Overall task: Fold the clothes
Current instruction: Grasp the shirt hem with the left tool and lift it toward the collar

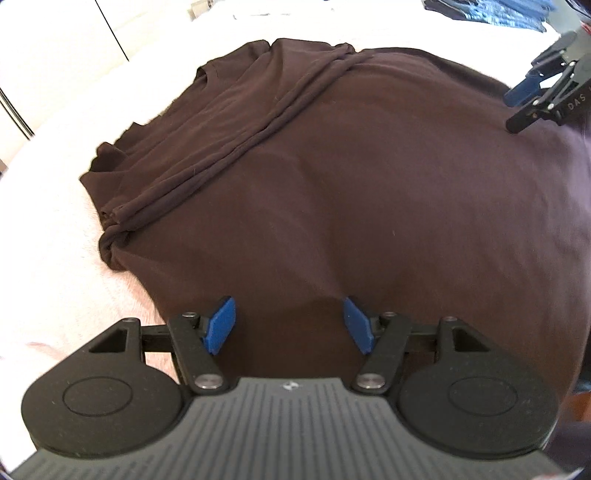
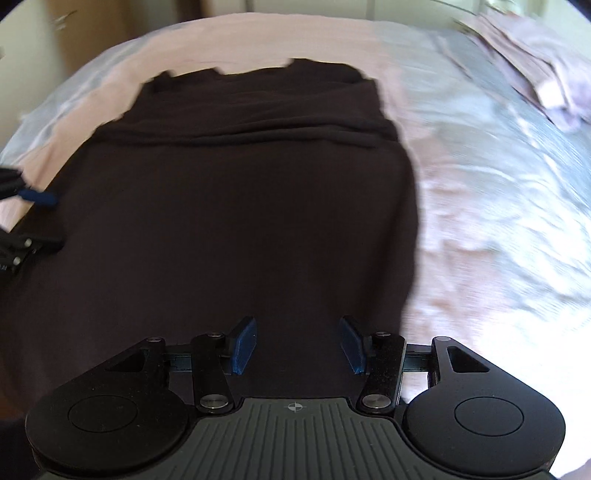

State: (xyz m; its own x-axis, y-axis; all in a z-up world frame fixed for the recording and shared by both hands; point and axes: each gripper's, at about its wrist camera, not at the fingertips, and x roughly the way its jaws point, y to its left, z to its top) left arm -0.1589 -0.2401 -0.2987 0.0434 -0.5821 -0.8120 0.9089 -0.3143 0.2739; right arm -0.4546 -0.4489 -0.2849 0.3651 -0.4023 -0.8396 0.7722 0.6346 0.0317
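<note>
A dark brown garment [image 1: 369, 184] lies spread on the pale bed sheet [image 1: 48, 229]. Part of it is folded over, with a rolled ridge running along its left side. My left gripper [image 1: 288, 306] hovers over the garment's near part, open, blue pads apart with only fabric below them. The right wrist view is blurred; it shows the same garment [image 2: 240, 203] lengthwise, neckline at the far end. My right gripper [image 2: 297, 325] stands open above the near end, close to the garment's right edge. Each gripper appears in the other's view: the right gripper [image 1: 532, 96] and the left gripper [image 2: 33, 218].
A pile of dark blue clothes [image 1: 487, 14] lies at the far right in the left wrist view. A pale lilac garment [image 2: 539, 70] lies on the sheet [image 2: 498, 192] at the upper right. White panels [image 1: 55, 40] stand beyond the bed's left edge.
</note>
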